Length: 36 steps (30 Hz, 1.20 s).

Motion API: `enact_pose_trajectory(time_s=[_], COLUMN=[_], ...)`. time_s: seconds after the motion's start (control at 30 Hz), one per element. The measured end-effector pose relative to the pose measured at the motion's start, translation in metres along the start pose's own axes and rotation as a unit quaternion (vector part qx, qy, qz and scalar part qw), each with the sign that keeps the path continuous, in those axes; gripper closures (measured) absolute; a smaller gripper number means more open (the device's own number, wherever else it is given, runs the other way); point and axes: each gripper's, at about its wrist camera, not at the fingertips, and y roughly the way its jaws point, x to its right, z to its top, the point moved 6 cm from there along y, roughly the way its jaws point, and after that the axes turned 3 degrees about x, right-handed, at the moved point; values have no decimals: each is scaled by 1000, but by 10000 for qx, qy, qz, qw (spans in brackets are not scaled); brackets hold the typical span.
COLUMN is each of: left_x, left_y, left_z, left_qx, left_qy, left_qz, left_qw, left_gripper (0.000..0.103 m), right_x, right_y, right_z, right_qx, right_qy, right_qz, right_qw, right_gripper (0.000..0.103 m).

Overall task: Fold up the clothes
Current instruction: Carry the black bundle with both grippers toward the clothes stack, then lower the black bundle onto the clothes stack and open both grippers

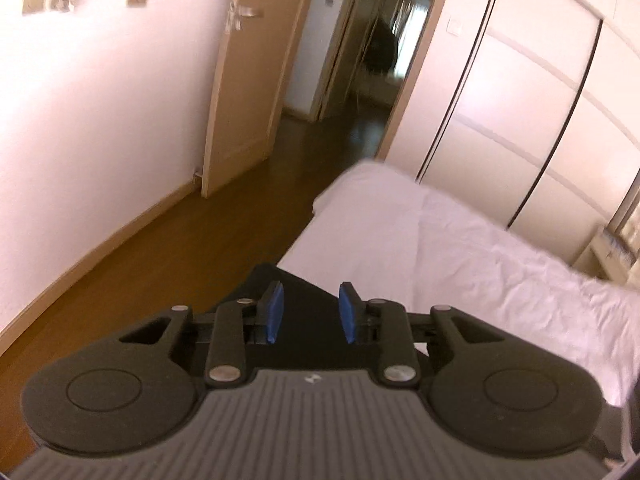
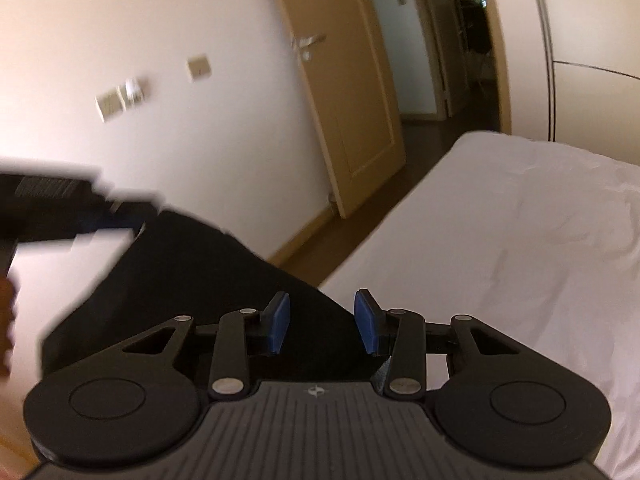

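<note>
A black garment (image 2: pixel 192 280) hangs in the air over the near edge of a white bed (image 2: pixel 500 240). It stretches from my left gripper (image 2: pixel 80 208), blurred at the left, down to my right gripper (image 2: pixel 323 322). In the left wrist view the black garment (image 1: pixel 304 296) fills the narrow gap between the blue pads of my left gripper (image 1: pixel 311 312), which is shut on it. The right gripper's pads stand apart. The cloth's edge runs between them without either pad pressing on it. Most of the garment is hidden under the grippers.
The bed (image 1: pixel 460 248) has a rumpled white sheet. Brown wooden floor (image 1: pixel 160 260) runs along its side to an open door (image 1: pixel 248 80) and a dark hallway. White wardrobe doors (image 1: pixel 520 100) stand behind the bed. A person's hand (image 2: pixel 6 320) shows at the left edge.
</note>
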Motion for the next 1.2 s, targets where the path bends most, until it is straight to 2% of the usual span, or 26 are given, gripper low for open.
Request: enact_pose_trajectory(time_s=[0.07, 0.13, 0.2, 0.23, 0.3, 0.47, 0.57, 0.63, 0.73, 0.77, 0.9, 0.97, 1.1, 1.2], left_x=[-13, -35, -55, -61, -70, -85, -75, -66, -59, -58, -60, -64, -74, -74], left_y=[26, 43, 54, 56, 56, 48, 23, -3, -45, -61, -104, -114, -114, -114], left_z=[-5, -9, -13, -16, -23, -29, -17, -11, -12, -17, -45, -63, -98, -103], left_qx=[-147, -248, -346, -367, -379, -317, -101, 22, 188, 206, 53, -56, -427, -605], left_qy=[-31, -344, -712, -764, -753, -699, -275, -209, -174, -143, -271, -335, -497, -470], left_qz=[81, -21, -126, -82, 42, 230, 401, 426, 499, 581, 865, 989, 1232, 1572], left_qw=[9999, 9991, 9968, 9964, 9964, 9968, 9988, 9989, 9984, 9980, 9959, 9945, 9902, 9846], left_gripper=[83, 75, 70, 64, 58, 57, 66, 74, 75, 76, 77, 77, 76, 76], right_x=[0, 6, 16, 17, 19, 19, 17, 17, 15, 13, 0, -12, -39, -47], right_y=[40, 69, 78, 81, 86, 96, 84, 65, 37, 28, -13, -28, -29, -17], right_z=[12, 18, 16, 14, 11, 7, 16, 20, 34, 39, 39, 24, -18, -43], right_qx=[-221, -419, -561, -591, -650, -794, -856, -773, -404, -255, 56, 0, -460, -932], right_qy=[310, 678, 907, 920, 946, 1094, 1071, 928, 665, 603, 256, -94, -996, -1270], right_qz=[122, 270, 390, 421, 484, 445, 542, 608, 562, 541, 611, 641, 595, 510], right_qw=[9992, 9964, 9935, 9931, 9922, 9898, 9891, 9908, 9954, 9964, 9978, 9979, 9922, 9862], right_gripper=[62, 62, 63, 63, 63, 59, 54, 50, 46, 42, 42, 42, 42, 42])
